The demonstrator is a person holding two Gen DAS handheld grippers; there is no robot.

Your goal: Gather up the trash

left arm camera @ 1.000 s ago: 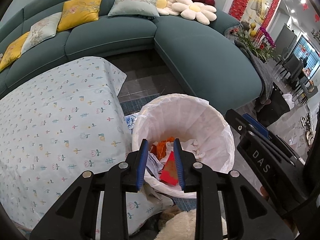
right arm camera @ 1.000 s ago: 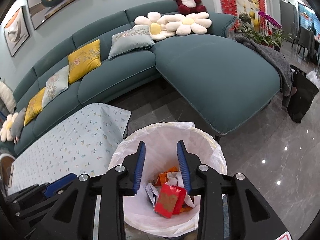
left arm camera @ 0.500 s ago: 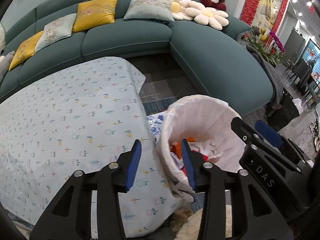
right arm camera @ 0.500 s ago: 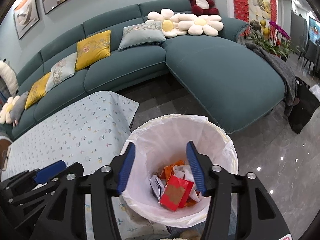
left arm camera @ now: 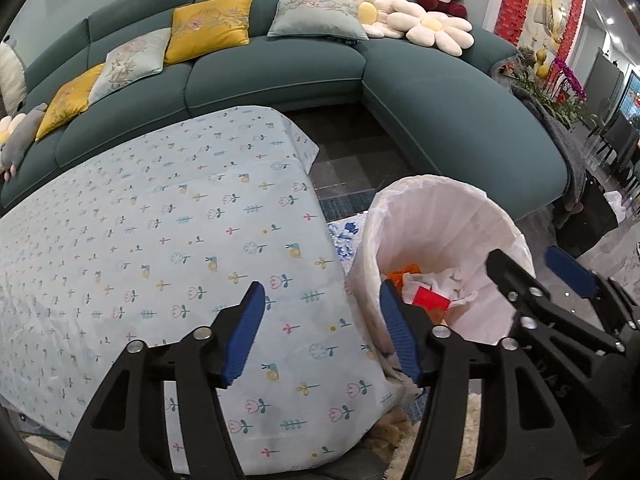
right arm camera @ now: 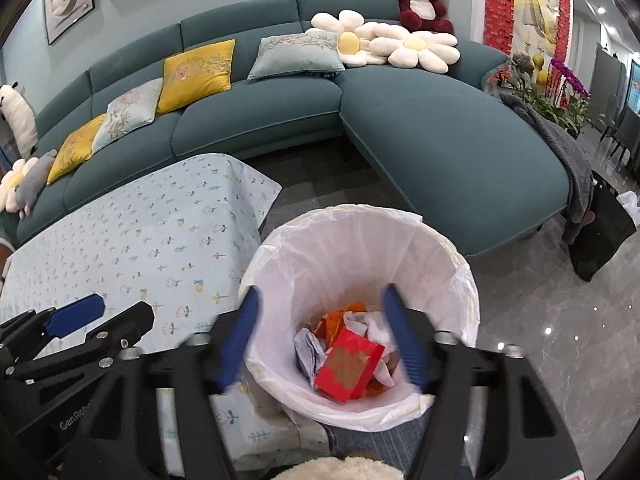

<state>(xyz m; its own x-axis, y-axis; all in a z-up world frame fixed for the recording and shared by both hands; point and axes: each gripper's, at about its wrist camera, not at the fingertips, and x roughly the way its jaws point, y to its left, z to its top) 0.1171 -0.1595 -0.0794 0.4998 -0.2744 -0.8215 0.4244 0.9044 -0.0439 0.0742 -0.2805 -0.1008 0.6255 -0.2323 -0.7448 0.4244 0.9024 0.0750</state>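
My right gripper [right arm camera: 322, 340] hangs directly over the lined bin [right arm camera: 460, 276] where the red packet [right arm camera: 349, 364] lies, my left gripper [left arm camera: 322, 334] beside it above the tablecloth [left arm camera: 160, 240], both jaws opening, empty.

the room is evenly and brightly lit from above; small ceiling lamps [left arm camera: 609, 21] are seen at the upper right of both views. their glare is mirrored as white dots on the glossy floor [right arm camera: 576, 337]. shadows are soft and faint. strong fisheye bending is seen at the edges, where the sofa [right arm camera: 440, 128] is curved and the corners are cut off in black. the right tool [right arm camera: 322, 326] is smeared by motion blur in its own view, while the left tool [left arm camera: 322, 320] is rendered sharply.
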